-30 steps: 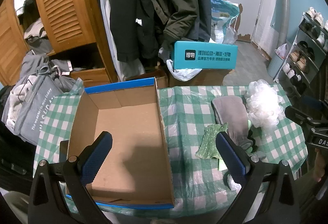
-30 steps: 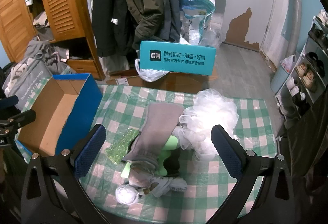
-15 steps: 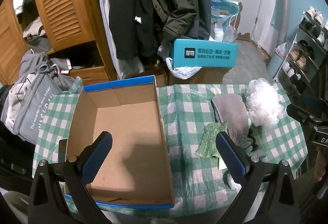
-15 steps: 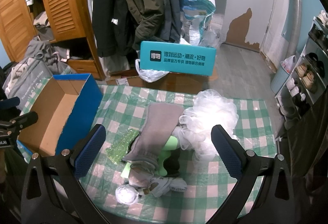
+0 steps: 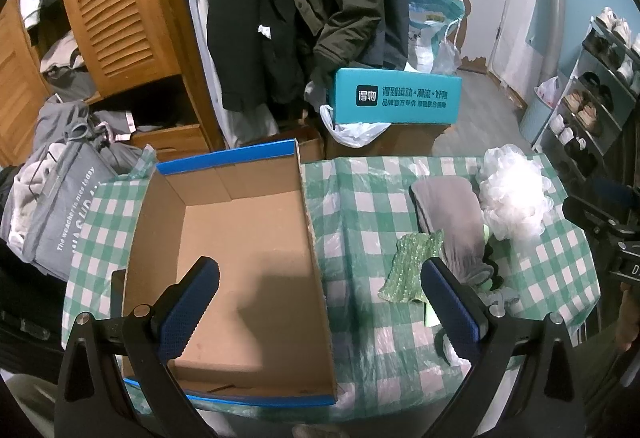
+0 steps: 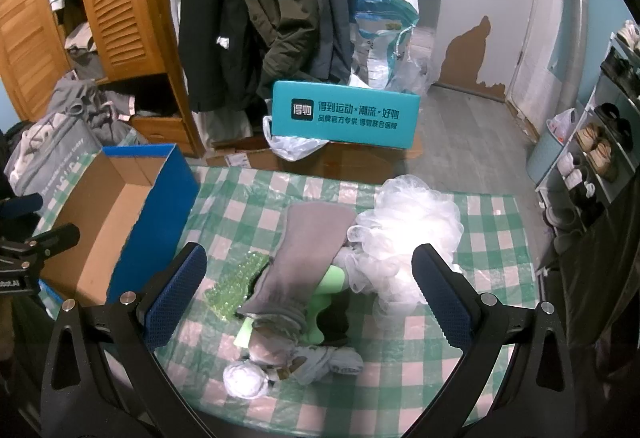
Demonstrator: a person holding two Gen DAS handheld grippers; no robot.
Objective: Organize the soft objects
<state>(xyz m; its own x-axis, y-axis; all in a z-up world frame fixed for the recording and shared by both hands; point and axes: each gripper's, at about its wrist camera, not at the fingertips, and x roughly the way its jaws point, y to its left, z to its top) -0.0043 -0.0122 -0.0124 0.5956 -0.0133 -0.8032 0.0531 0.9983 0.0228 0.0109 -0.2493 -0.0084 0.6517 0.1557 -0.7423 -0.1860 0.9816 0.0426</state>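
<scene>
Still unmoved, both tongs gape empty: left tongs [image 5: 320, 302] over the box [image 5: 240, 258], right tongs [image 6: 310, 288] above the soft pile [image 6: 312, 278].

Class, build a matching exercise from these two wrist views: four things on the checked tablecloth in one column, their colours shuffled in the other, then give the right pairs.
Things:
1. cardboard box
2. mesh bath puff
3. long sock
4. bubble wrap piece

Colours:
A. grey
B. green
C. brown inside, blue outside
D. white

Pairs: 1-C, 2-D, 3-A, 4-B
</scene>
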